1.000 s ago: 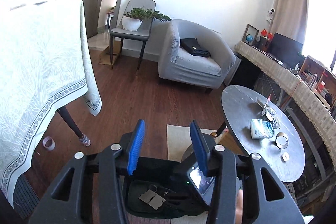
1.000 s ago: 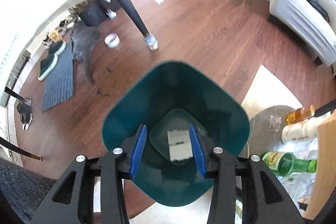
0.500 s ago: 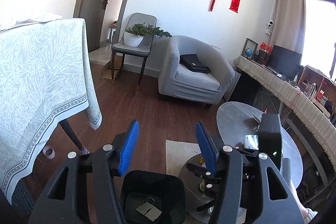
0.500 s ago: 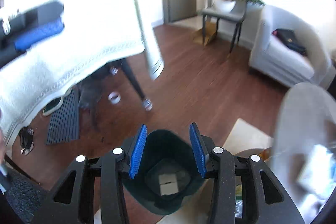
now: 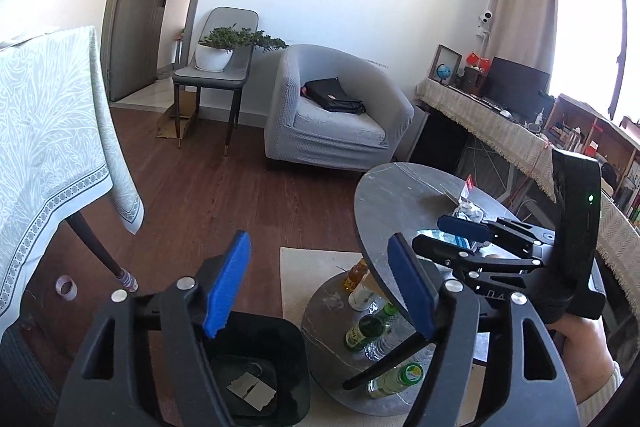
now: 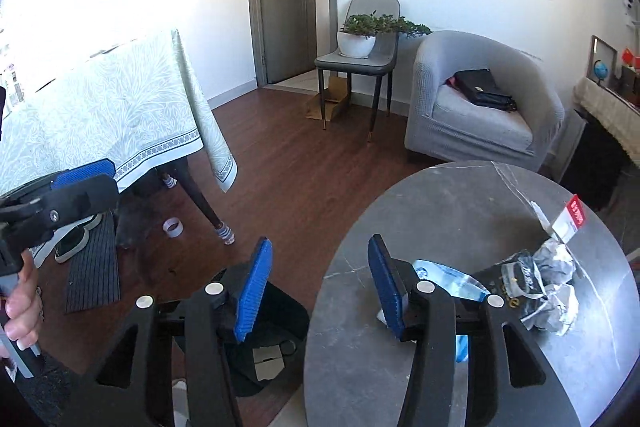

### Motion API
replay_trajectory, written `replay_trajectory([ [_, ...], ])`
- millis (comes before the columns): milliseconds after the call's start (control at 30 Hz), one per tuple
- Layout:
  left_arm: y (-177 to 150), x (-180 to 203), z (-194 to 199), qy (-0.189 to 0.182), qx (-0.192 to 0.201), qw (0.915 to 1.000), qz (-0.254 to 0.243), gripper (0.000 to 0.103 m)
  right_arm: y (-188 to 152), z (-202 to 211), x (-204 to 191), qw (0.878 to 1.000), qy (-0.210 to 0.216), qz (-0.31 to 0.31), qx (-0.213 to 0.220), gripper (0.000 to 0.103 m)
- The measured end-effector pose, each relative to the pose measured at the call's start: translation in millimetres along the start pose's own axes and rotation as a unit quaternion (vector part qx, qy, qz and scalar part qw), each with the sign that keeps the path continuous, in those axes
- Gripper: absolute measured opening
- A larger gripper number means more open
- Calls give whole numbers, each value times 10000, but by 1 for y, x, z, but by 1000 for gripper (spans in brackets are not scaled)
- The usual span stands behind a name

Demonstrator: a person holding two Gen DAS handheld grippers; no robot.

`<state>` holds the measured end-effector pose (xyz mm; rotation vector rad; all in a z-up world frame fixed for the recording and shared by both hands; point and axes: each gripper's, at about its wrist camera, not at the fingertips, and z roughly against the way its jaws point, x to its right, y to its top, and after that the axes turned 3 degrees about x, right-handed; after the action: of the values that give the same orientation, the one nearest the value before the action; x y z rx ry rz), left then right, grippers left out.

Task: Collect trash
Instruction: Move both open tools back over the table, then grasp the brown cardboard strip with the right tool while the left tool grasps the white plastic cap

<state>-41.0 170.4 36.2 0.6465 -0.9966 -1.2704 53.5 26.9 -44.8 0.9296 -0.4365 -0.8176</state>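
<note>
A dark bin (image 5: pixel 294 359) stands on the floor with paper scraps (image 5: pixel 252 391) lying in it. My left gripper (image 5: pixel 320 287) hovers above it, jaws opening, nothing between them. On the round grey table (image 6: pixel 420 211) lie a blue-white packet (image 6: pixel 444 279), a black-and-clear wrapper (image 6: pixel 520 279), crumpled silver foil (image 6: pixel 556 267) and a red-tagged packet (image 6: pixel 568 219). My right gripper (image 6: pixel 320 287) hangs over the table's near edge, short of the packet, jaws opening and empty. Below it sits the bin (image 6: pixel 288 303). It shows as the right gripper (image 5: pixel 448 239) in the left view.
Bottles (image 5: pixel 368 331) stand on the table's lower shelf. A cloth-covered table (image 6: pixel 120 115) is at the left, with a tape roll (image 6: pixel 173 227), a mat and shoes beneath. A grey armchair (image 5: pixel 336 119) and a chair with a plant (image 5: pixel 216 75) stand by the far wall.
My right gripper has risen from over the bin and swung to the round table's edge. The left gripper's jaws have spread wider and its view has tilted up and shifted slightly.
</note>
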Motion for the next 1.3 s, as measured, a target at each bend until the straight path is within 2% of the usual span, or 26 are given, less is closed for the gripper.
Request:
replay_trajectory([
  [467, -27, 66, -39, -470, -421, 9975, -329, 79, -27, 57, 78, 9978, -449, -450, 179, 54],
  [667, -42, 99, -48, -657, -433, 9946, -678, 79, -45, 68, 102, 9971, -582, -490, 47, 55],
  [800, -53, 112, -66, -931, -732, 9915, -538, 79, -59, 69, 116, 9967, -648, -490, -86, 55],
  [1067, -66, 140, -83, -1004, -1008, 9868, -772, 79, -81, 66, 138, 9965, -364, -712, -254, 55],
  [1300, -76, 153, -93, -1086, -1219, 9821, -943, 79, -86, 67, 135, 9977, -93, -583, -340, 55],
])
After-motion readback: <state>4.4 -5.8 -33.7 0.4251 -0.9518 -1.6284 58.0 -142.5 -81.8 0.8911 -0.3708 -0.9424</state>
